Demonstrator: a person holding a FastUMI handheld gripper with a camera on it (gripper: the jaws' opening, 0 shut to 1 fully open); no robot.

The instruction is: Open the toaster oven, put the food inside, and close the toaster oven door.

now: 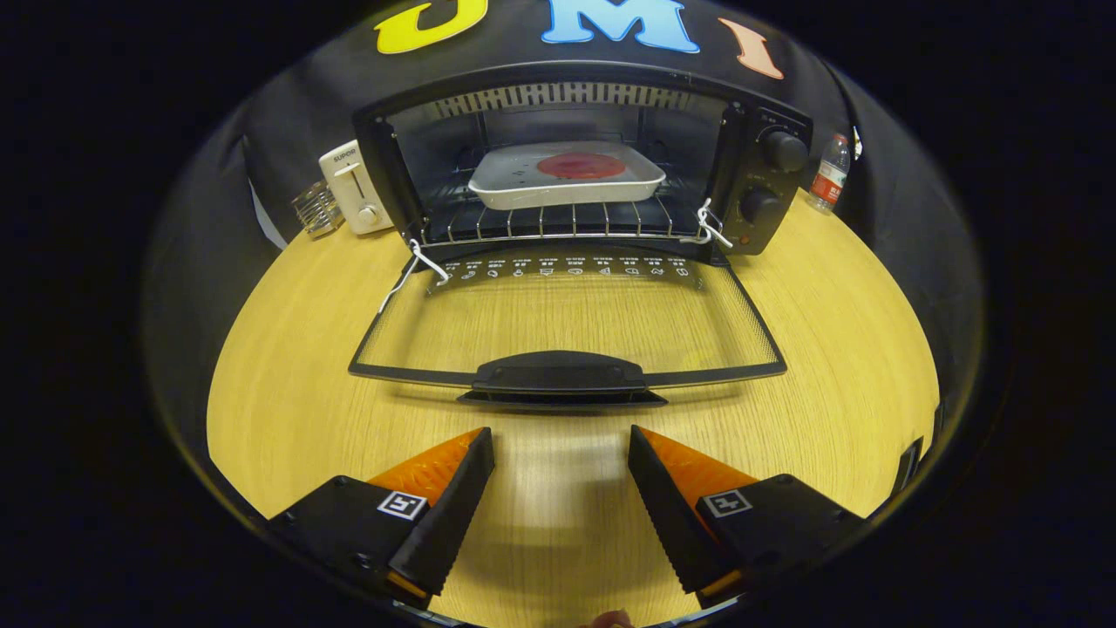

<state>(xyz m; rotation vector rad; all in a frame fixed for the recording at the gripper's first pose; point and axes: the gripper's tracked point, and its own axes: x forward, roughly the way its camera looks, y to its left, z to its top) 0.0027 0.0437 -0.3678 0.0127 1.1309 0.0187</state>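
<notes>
With the jaws [561,453] spread wide and empty over the worktop [288,410], the door handle [558,373] just ahead is best lifted from beneath, since the food [581,166] already sits in its tray [514,187] well beyond, inside the toaster oven [767,113].

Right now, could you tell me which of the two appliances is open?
The black toaster oven, door folded down ahead of the open gripper, tray inside; the white toaster beside it has no door.

gripper view | low over table [288,384] | facing open toaster oven [575,166] | near
</notes>
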